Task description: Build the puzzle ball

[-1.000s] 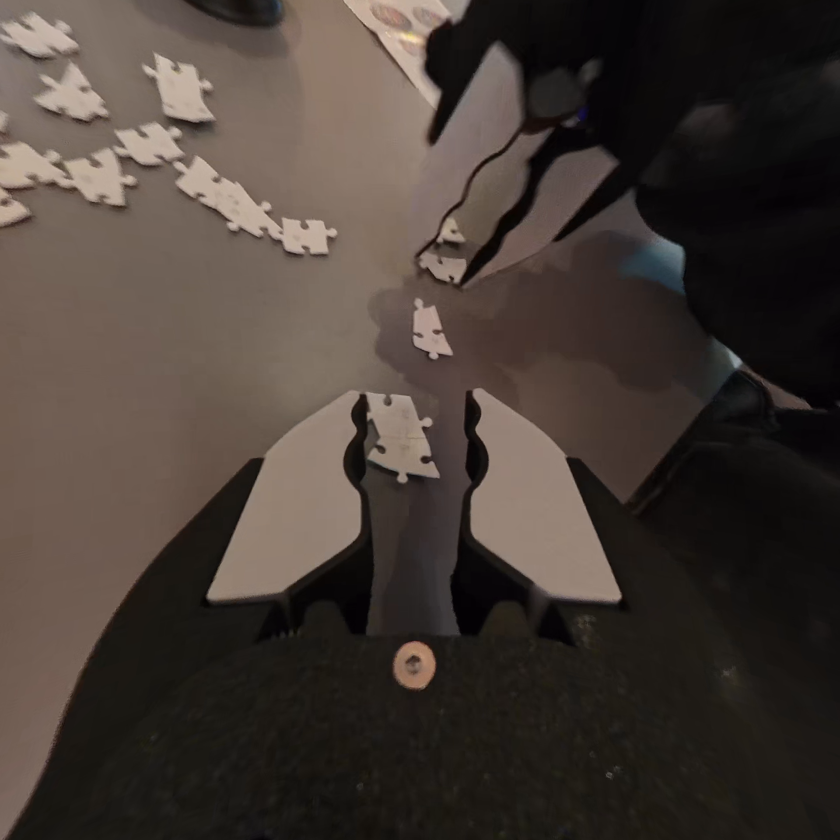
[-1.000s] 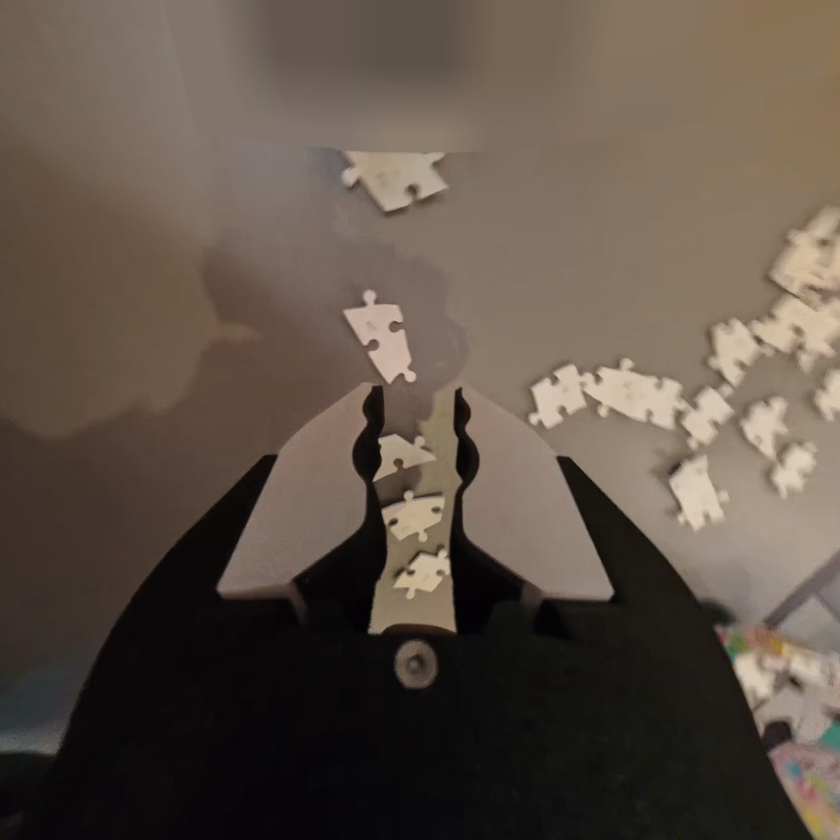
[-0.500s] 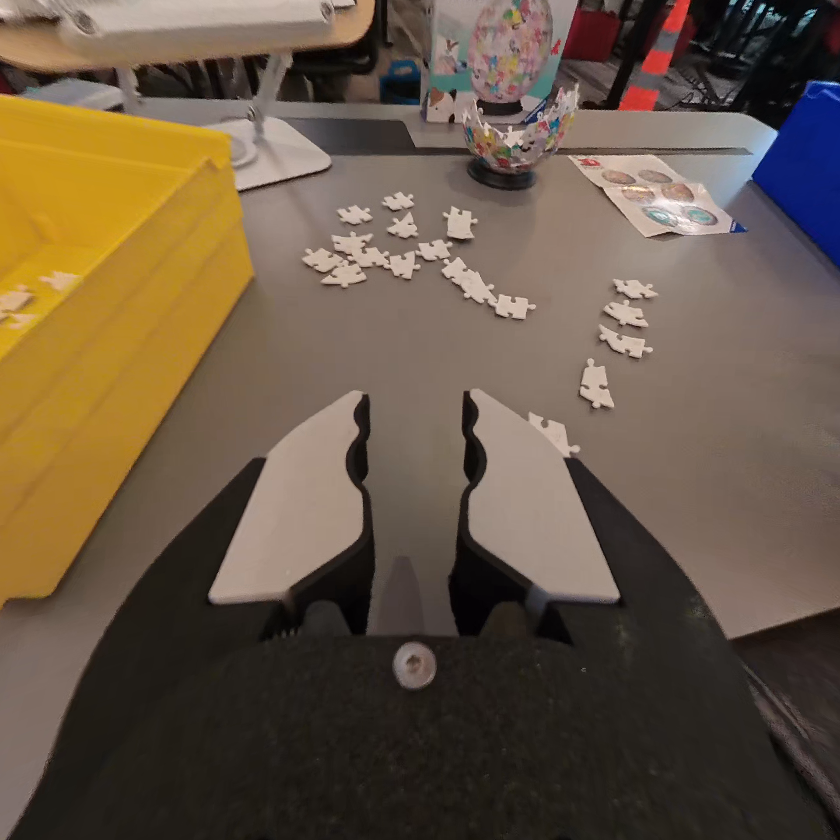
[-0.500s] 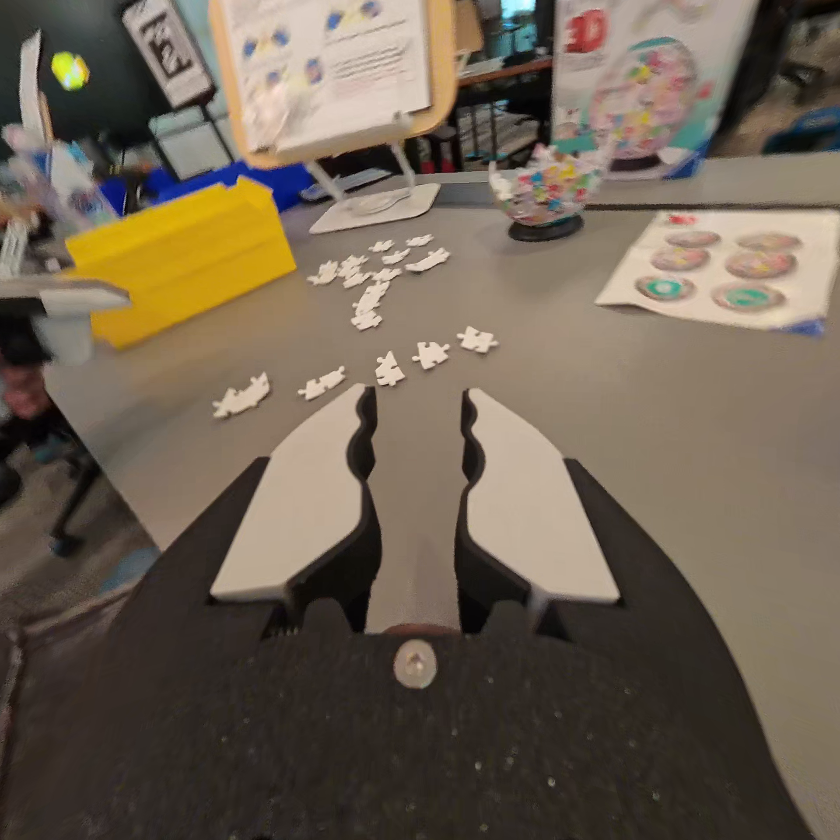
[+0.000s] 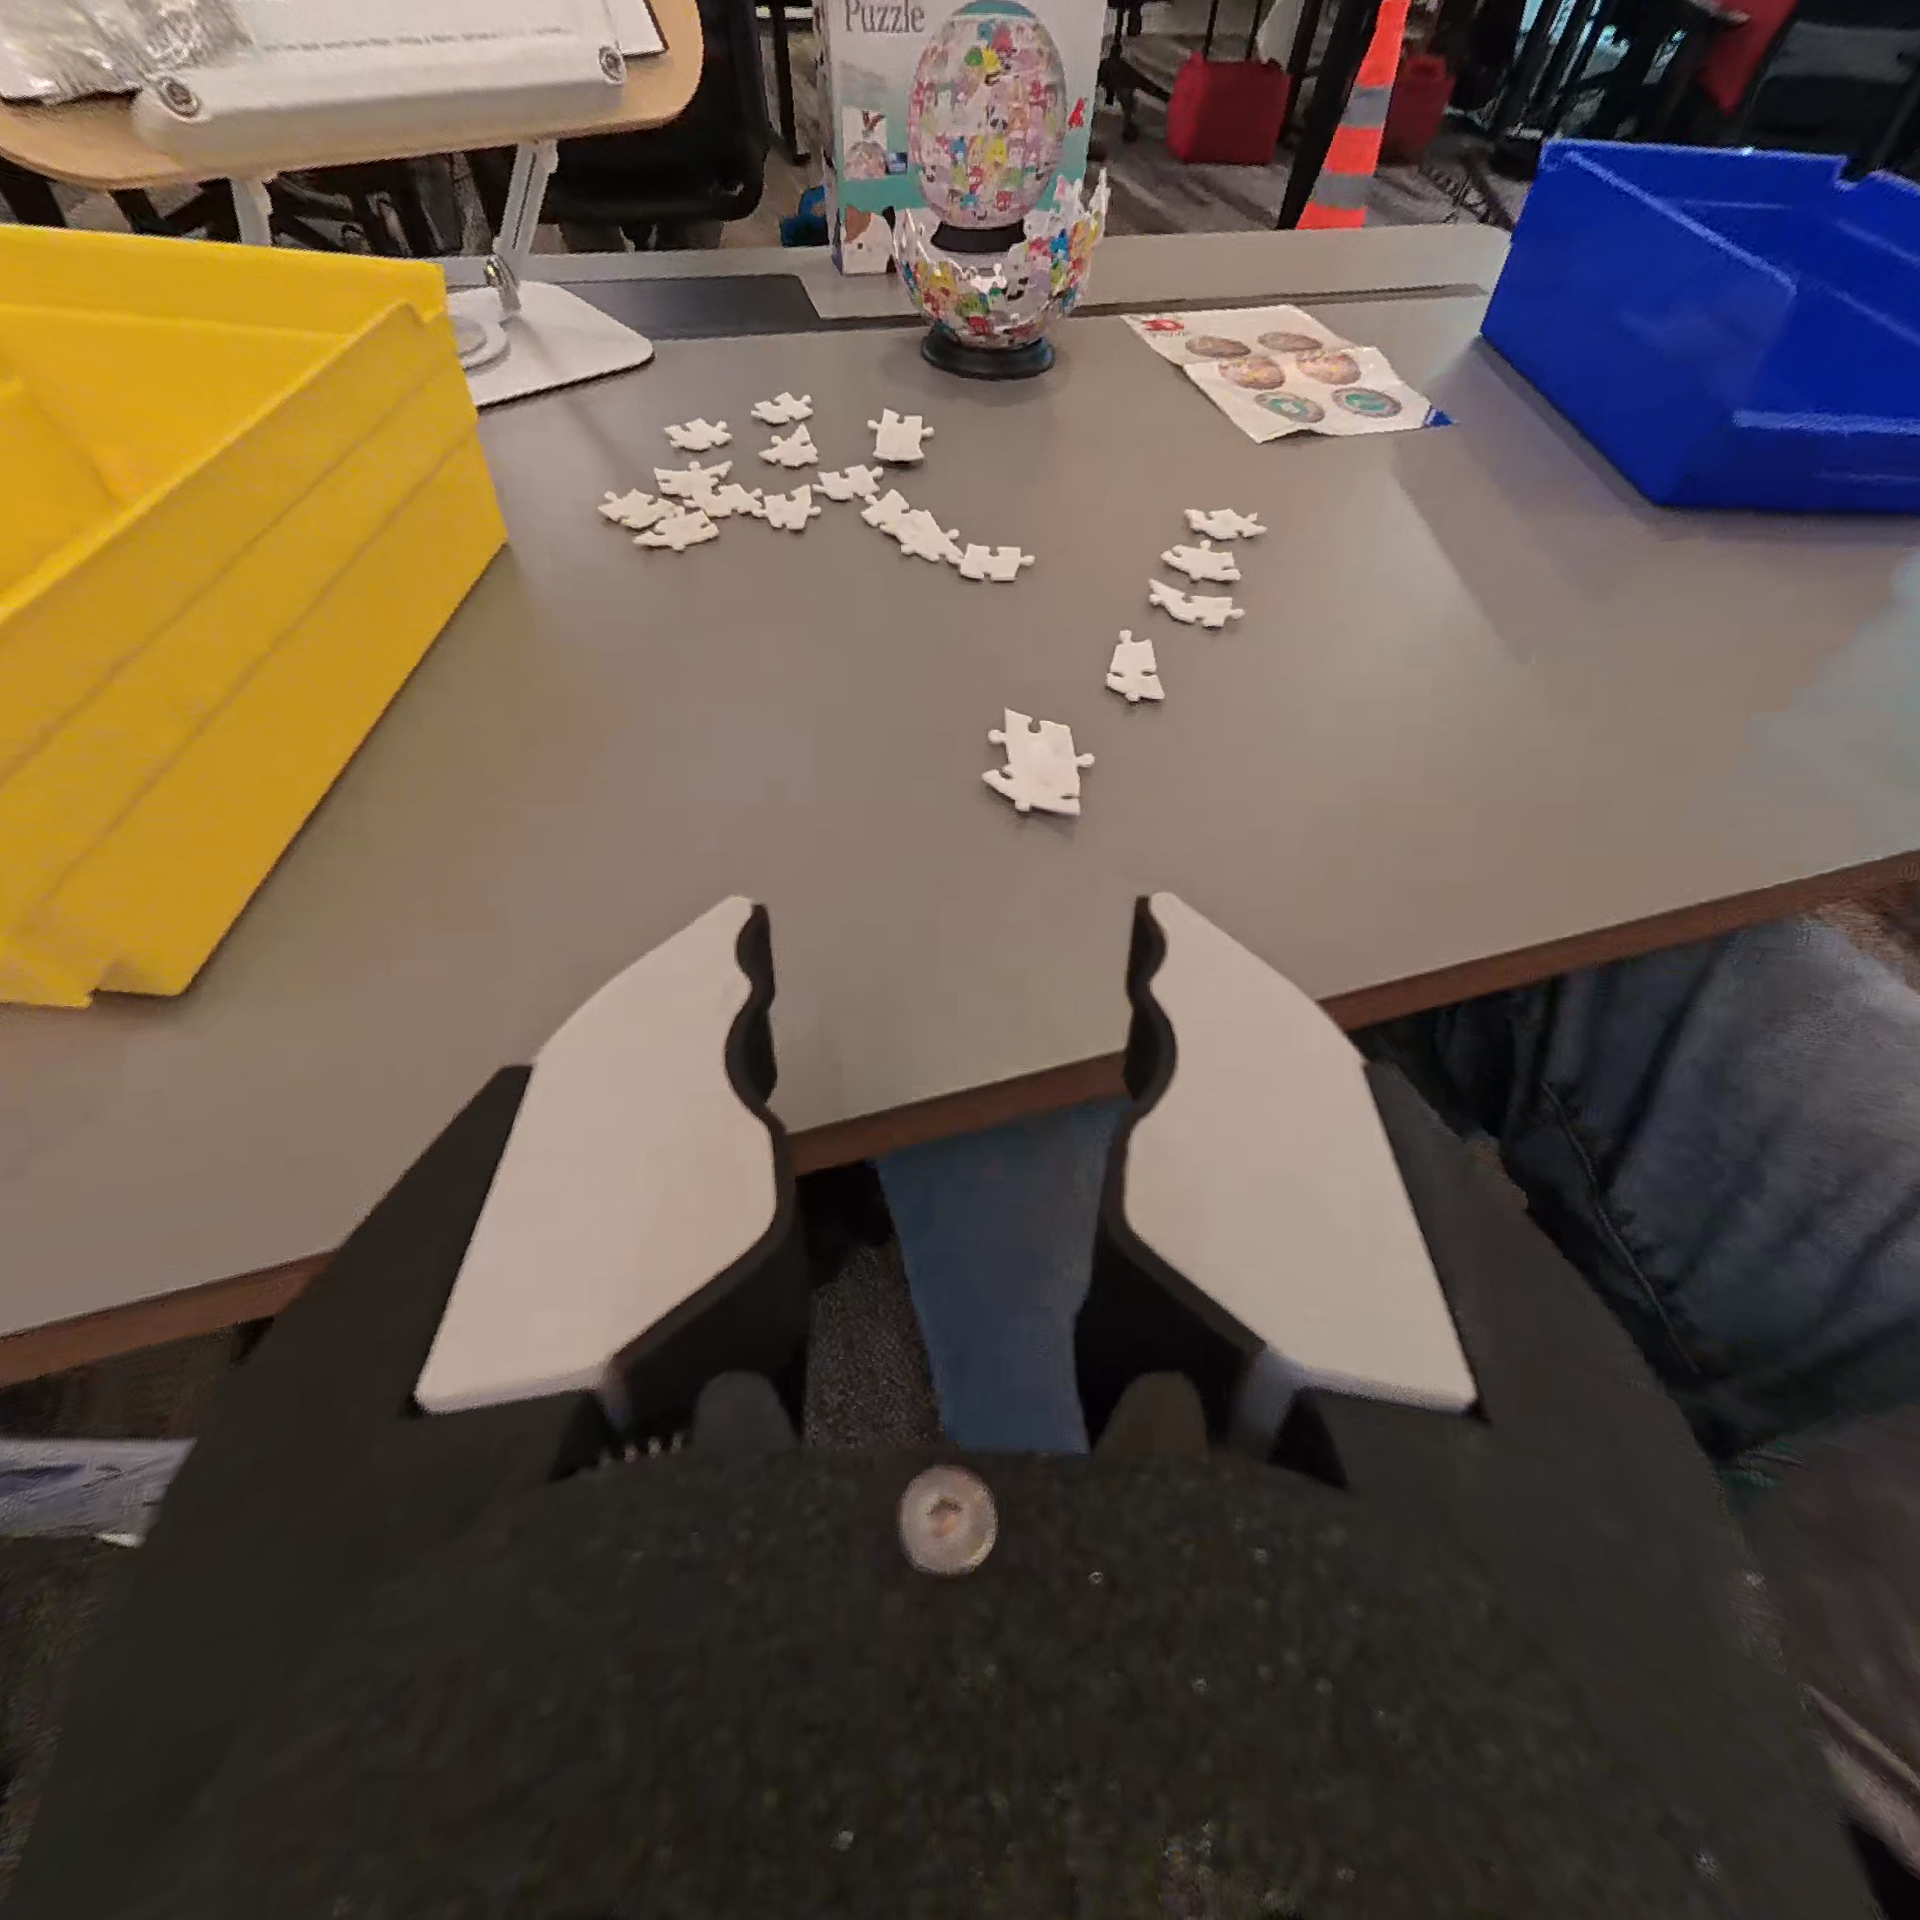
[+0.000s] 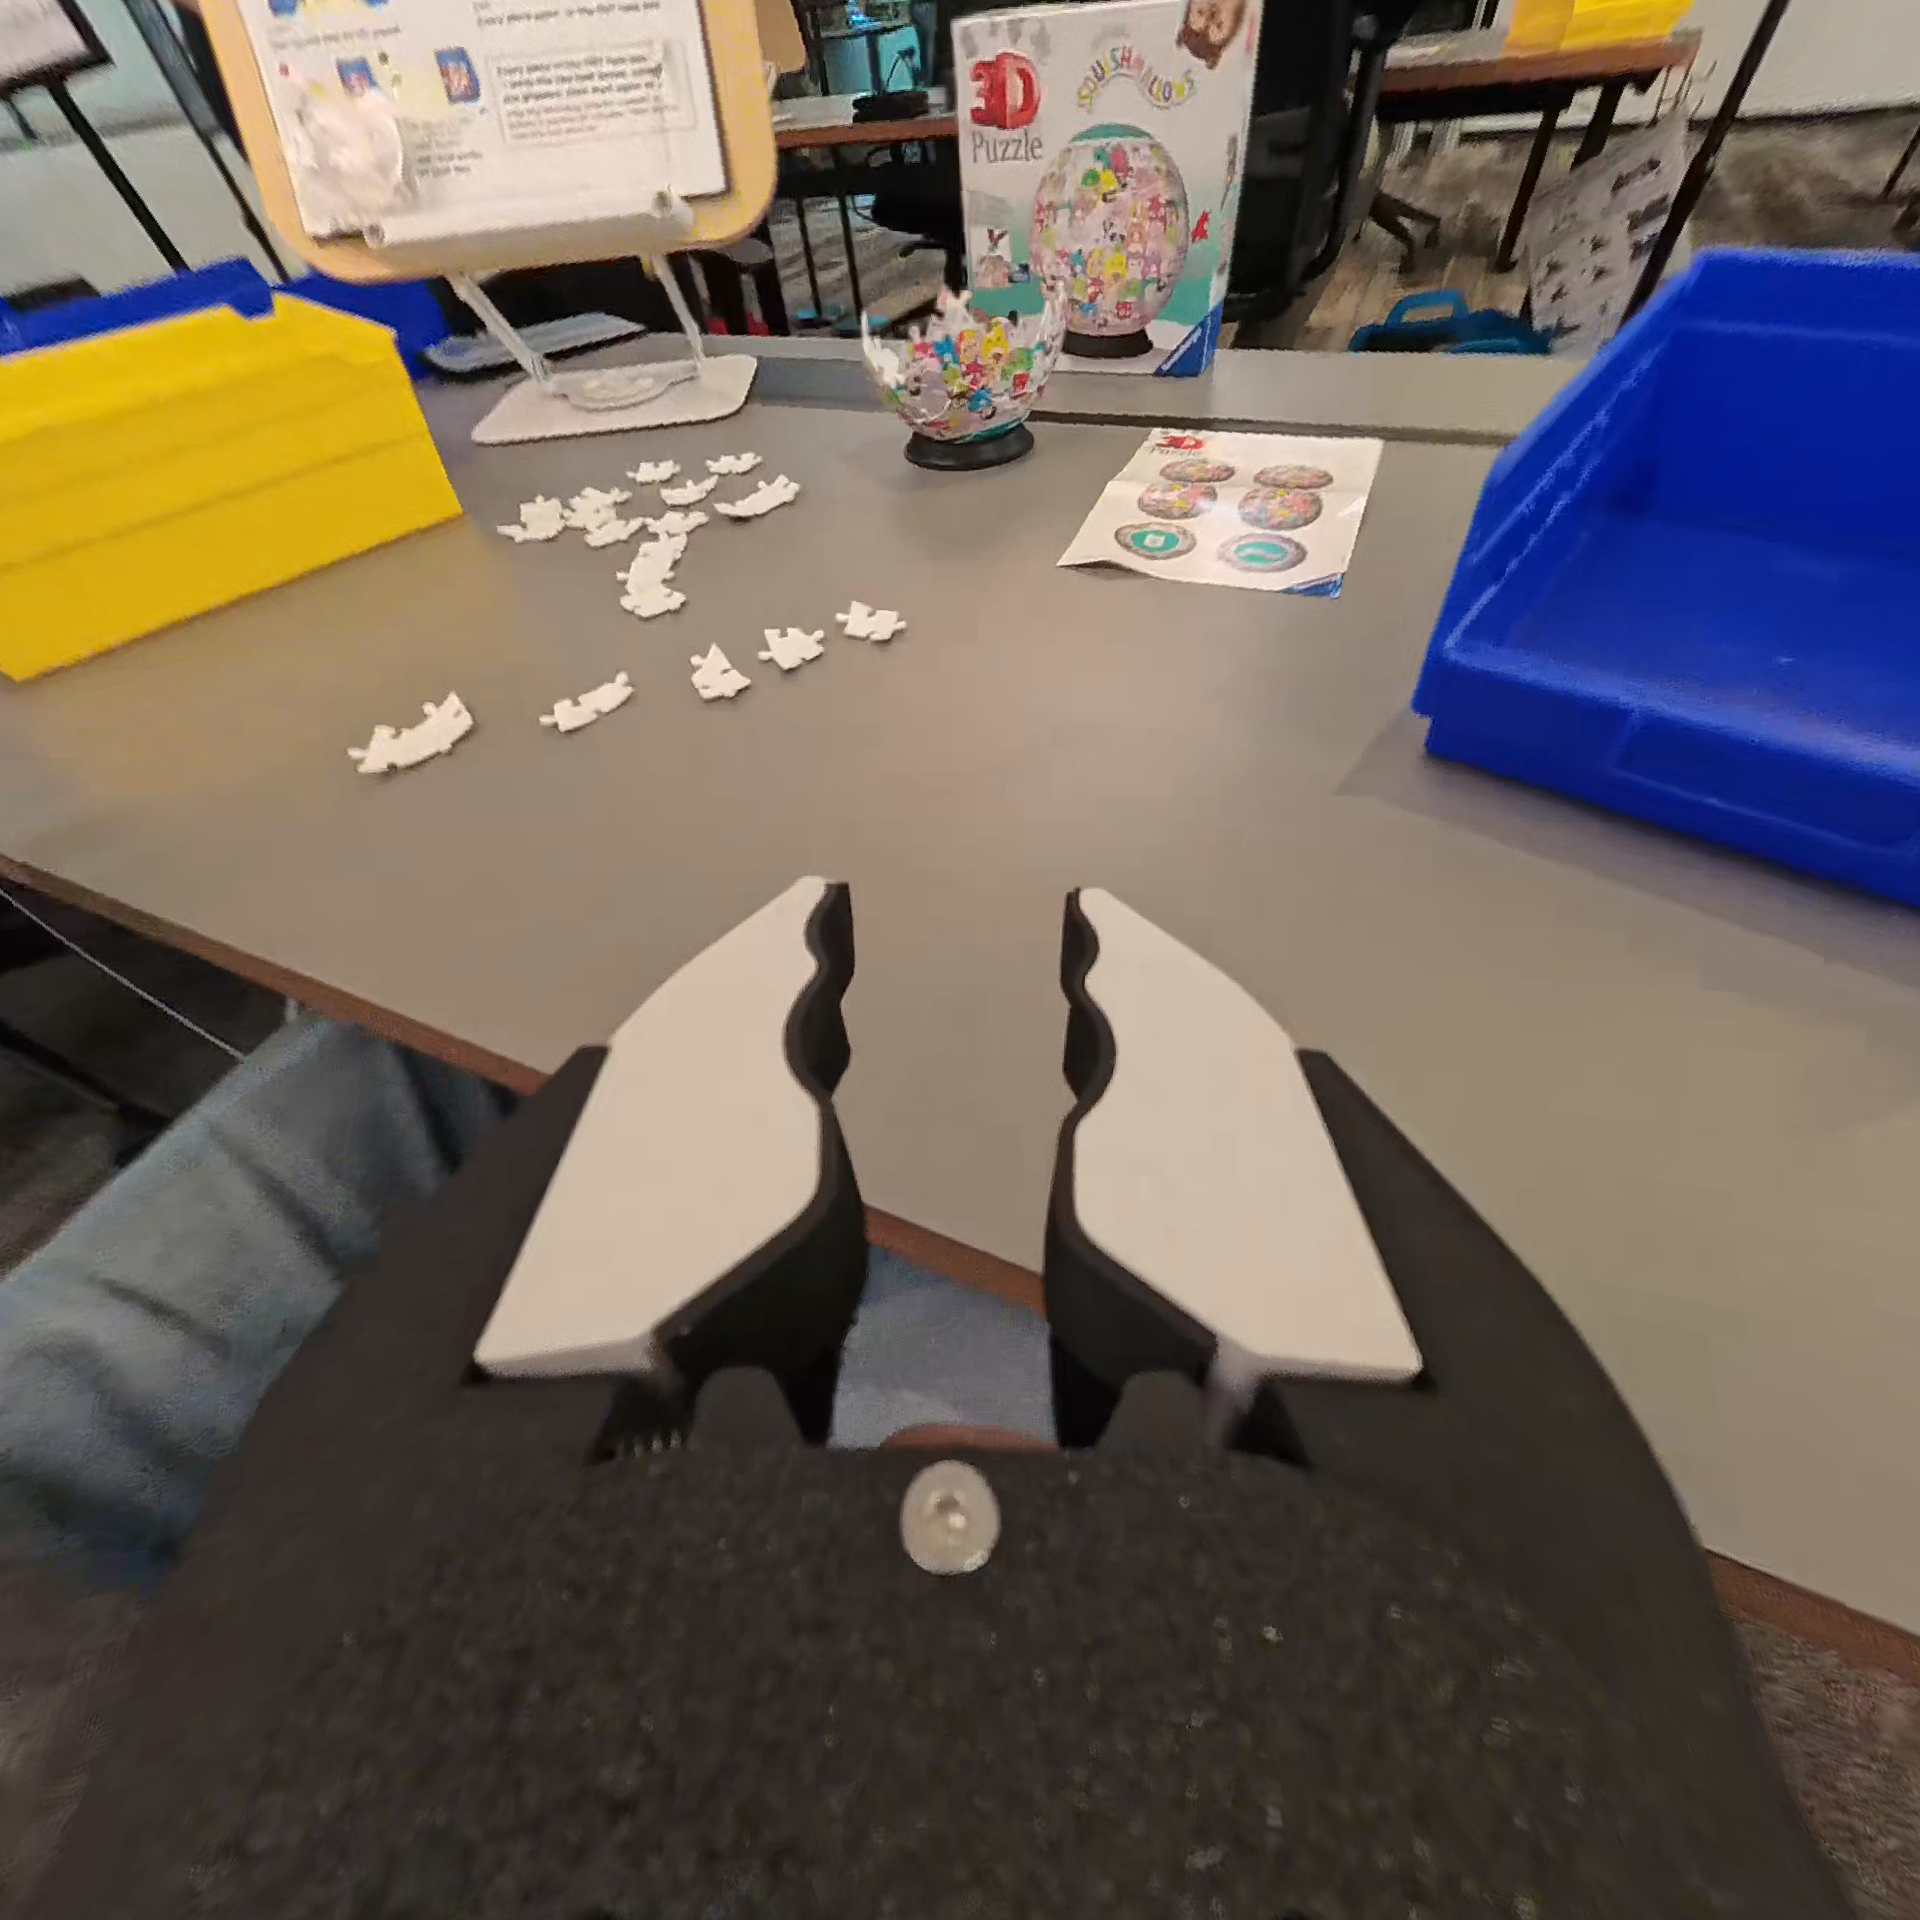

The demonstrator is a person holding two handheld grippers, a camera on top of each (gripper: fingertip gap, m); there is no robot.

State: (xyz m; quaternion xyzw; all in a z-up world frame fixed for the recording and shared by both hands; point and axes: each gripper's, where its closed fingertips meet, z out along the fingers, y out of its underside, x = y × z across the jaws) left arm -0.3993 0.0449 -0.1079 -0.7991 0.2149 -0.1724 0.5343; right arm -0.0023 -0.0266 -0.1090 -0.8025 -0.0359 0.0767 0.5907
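Puzzle ball (image 5: 987, 281), half built, stands on its stand at the worktop's (image 5: 727, 727) far side. Left tongs (image 5: 951, 914) and right tongs (image 6: 956, 904) gape empty at the near edge. Blue bin (image 6: 1714, 582) holds nothing visible; yellow bin's (image 5: 208, 499) inside is barely seen.

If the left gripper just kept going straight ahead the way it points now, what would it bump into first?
Probably the grey tabletop: the open left gripper points down at it, short of the nearest white joined puzzle piece. Depth is uncertain.

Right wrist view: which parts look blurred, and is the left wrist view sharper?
Right wrist view: the yellow bin and loose pieces are smeared. Left wrist view: pieces are crisp; only the right edge blurs. Both views bend straight table edges.
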